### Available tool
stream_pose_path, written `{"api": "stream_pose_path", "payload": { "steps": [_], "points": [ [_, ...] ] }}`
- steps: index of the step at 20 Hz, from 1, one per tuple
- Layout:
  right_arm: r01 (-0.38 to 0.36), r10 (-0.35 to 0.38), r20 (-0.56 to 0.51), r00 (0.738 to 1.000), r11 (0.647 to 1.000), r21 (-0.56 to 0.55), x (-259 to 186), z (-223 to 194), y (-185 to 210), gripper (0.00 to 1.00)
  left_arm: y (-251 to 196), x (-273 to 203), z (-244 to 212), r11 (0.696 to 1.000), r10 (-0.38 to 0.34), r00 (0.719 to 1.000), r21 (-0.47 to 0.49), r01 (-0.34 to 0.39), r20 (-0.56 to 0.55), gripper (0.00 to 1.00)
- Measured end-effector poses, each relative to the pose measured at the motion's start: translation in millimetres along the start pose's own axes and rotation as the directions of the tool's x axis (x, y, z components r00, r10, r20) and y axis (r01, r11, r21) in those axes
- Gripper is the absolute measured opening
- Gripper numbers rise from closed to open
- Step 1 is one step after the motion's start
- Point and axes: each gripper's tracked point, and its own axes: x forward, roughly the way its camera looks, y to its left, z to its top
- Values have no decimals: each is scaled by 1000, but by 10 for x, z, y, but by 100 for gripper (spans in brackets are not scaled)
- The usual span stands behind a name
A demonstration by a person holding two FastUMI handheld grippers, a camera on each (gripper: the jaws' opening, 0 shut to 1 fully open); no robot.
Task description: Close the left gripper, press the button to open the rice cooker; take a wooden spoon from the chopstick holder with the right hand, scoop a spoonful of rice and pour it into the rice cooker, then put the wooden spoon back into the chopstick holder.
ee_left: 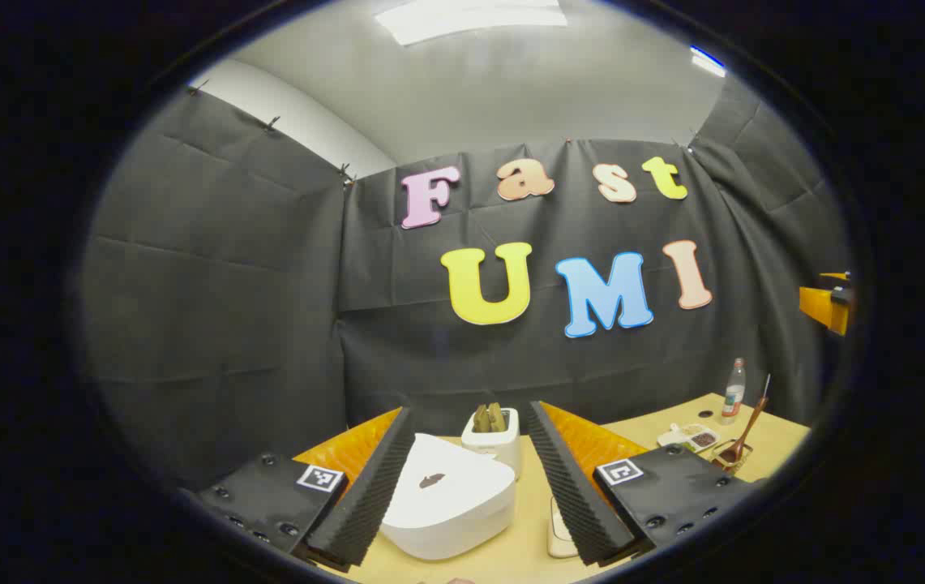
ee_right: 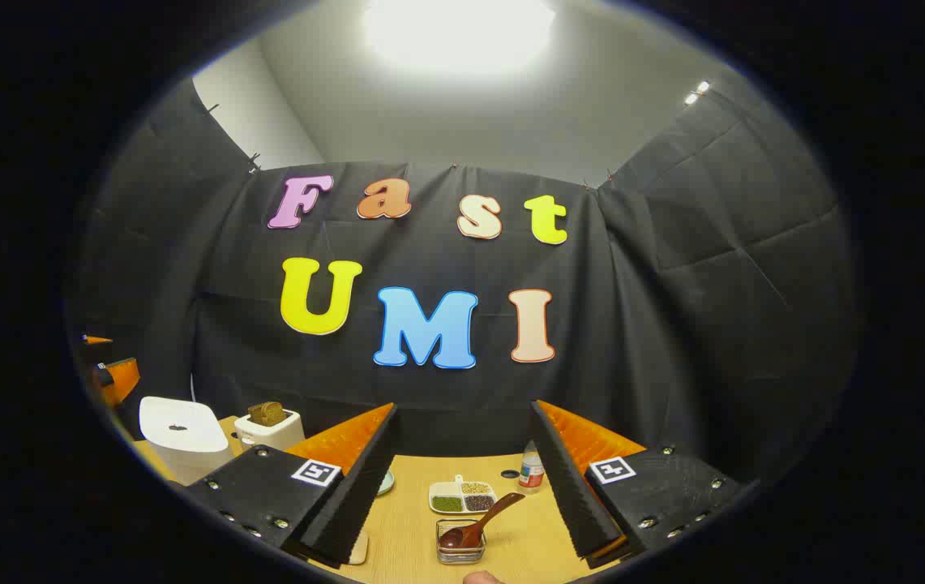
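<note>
The rice cooker point(ee_left: 447, 495) has a smooth white shell that looks like matt plastic, lid down. Beside it the toaster point(ee_left: 494, 439) looks the same. The table point(ee_right: 413, 527) is pale wood with a fine grain and a dull finish. The wooden spoon point(ee_right: 478, 523) is dark, smooth and slightly glossy, resting in a clear, shiny chopstick holder point(ee_right: 460, 550). A white divided dish point(ee_right: 462, 497) looks glazed. The bottle point(ee_right: 533, 470) is clear plastic.

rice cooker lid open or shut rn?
Shut. The white rounded rice cooker has its lid lying flat on the body, no inner pot showing; the left gripper, fingers apart, is lined up with it.
</note>
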Motion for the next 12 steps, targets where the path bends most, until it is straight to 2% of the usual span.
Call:
{"api": "stream_pose_path", "payload": {
  "steps": [5, 6, 7, 8, 12],
  "points": [
    [-12, 12, -11, 1000, 1000, 7, -10, -44, 47, 96, 48, -32, 7, 1000, 7, 1000, 3, -7, -2, 98],
    [-14, 14, -11, 1000, 1000, 6, -17, -50, 54, 96, 54, -43, -11, 1000, 8, 1000, 2, -8, -3, 100],
    [-14, 14, -11, 1000, 1000, 2, -16, -40, 58, 96, 59, -43, -7, 1000, 9, 1000, 0, -9, -4, 98],
    [-16, 16, -8, 1000, 1000, -1, -15, -38, 66, 96, 67, -43, -2, 1000, 10, 1000, 0, -10, -5, 91],
    [-17, 17, -4, 1000, 1000, -1, -33, -23, 82, 96, 109, -64, -5, 1000, 15, 1000, -5, -15, -8, 91]
  ]
}}
